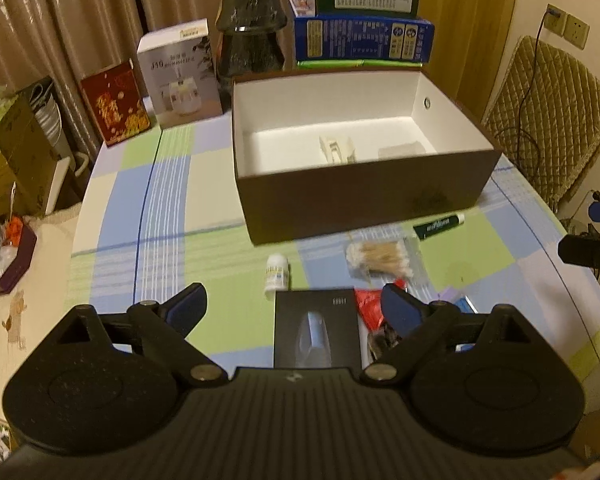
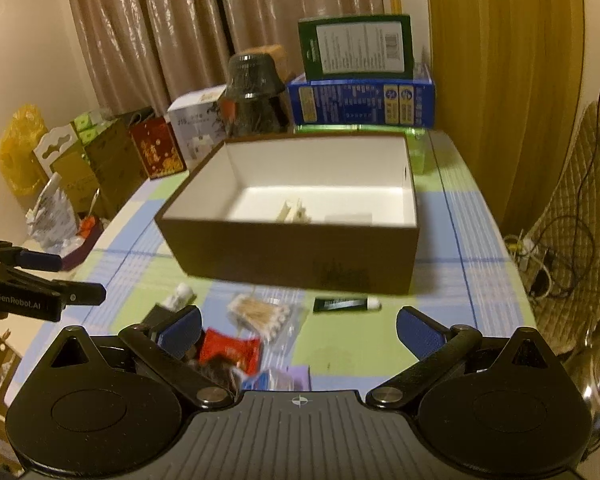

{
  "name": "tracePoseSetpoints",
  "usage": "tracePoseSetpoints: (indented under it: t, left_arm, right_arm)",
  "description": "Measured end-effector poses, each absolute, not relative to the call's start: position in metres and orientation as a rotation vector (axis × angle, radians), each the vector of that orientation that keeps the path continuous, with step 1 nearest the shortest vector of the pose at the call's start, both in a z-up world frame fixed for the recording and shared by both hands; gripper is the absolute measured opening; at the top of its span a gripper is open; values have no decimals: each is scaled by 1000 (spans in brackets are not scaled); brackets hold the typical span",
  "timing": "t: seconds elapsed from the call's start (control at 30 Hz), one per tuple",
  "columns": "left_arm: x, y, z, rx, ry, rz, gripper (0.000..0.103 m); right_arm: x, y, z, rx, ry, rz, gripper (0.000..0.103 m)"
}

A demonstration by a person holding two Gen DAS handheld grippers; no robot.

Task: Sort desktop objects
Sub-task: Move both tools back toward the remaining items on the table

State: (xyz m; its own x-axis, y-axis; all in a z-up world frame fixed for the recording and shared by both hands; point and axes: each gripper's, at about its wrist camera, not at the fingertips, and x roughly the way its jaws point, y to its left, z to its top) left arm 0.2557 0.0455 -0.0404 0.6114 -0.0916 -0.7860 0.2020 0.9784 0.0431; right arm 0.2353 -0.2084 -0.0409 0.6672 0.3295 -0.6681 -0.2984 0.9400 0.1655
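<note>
Both grippers, left and right, spread empty over clutter; crowded neighbours risk snagging the black carton.

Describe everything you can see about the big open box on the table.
The box is a large rectangular carton, dark brown outside and white inside, apparently cardboard, with no lid on it. It sits flat on the checked tablecloth, open side up. A small round hole shows high on one end wall. Inside, on the floor, lie a small cream item and a flat pale piece. A faint dark print marks its near outer wall. A green tube lies just before it; whether they touch is unclear.
</note>
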Motion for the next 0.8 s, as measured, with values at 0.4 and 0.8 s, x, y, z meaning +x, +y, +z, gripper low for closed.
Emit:
tracePoseSetpoints:
  t: [0.4, 0.8]
  left_arm:
    - [232, 47, -69, 131, 980, -168, 92]
    - [228, 41, -89, 134, 1035, -182, 92]
  right_arm:
    - [206, -201, -72, 17, 866, 378, 101]
    - [206, -205, -92, 54, 929, 379, 101]
